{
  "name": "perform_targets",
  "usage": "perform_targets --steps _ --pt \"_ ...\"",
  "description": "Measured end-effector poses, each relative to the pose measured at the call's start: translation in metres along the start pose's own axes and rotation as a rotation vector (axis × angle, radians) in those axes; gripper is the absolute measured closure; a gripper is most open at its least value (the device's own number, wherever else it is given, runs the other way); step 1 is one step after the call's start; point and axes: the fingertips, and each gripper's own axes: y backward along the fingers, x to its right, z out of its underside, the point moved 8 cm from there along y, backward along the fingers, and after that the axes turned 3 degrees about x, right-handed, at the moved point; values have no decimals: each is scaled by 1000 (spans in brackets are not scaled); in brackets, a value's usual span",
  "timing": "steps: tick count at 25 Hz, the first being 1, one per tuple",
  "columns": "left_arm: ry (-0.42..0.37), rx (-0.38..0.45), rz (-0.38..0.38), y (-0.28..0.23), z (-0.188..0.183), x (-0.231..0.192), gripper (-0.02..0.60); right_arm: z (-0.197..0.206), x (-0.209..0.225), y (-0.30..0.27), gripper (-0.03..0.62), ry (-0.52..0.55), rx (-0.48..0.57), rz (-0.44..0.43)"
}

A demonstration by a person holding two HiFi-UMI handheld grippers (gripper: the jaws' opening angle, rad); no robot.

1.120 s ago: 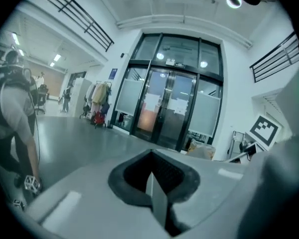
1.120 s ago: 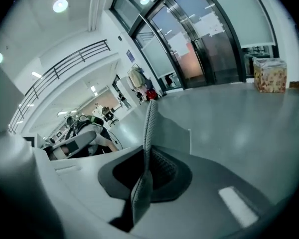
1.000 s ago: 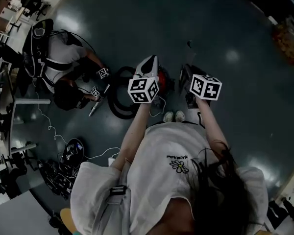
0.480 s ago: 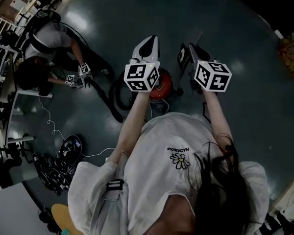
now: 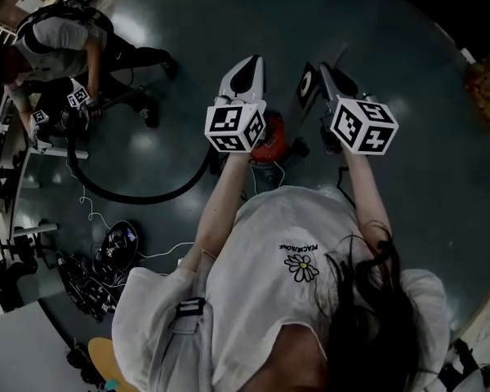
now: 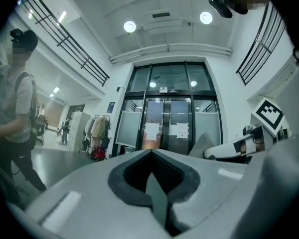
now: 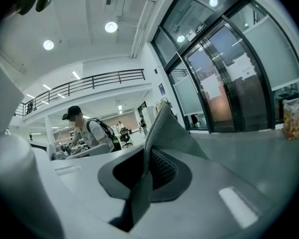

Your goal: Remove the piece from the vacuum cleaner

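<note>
The red vacuum cleaner stands on the dark floor just below and between my two grippers. Its black hose curves away left toward another person, who holds marker-cubed grippers at the hose's far end. My left gripper is held up in the air above the vacuum, jaws shut and empty. My right gripper hangs beside it, also shut with nothing in it. Both gripper views look level across the hall, not at the vacuum. The right gripper shows in the left gripper view.
Cables and dark gear lie on the floor at lower left. Desks and equipment line the left edge. Glass doors and a clothes rack stand ahead. A patterned bag sits at far right.
The other person has moved away to the upper left with the hose end, and the hose has stretched out into a wide curve. My grippers have stayed raised and shut.
</note>
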Motion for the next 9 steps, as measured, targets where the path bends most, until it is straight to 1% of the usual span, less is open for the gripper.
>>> perform_targets --steps 4,9 --pt "4 8 6 3 -9 4 580 -12 -6 5 556 0 13 -5" --pt "29 27 10 7 -32 -2 580 -32 -21 4 556 3 17 -6"
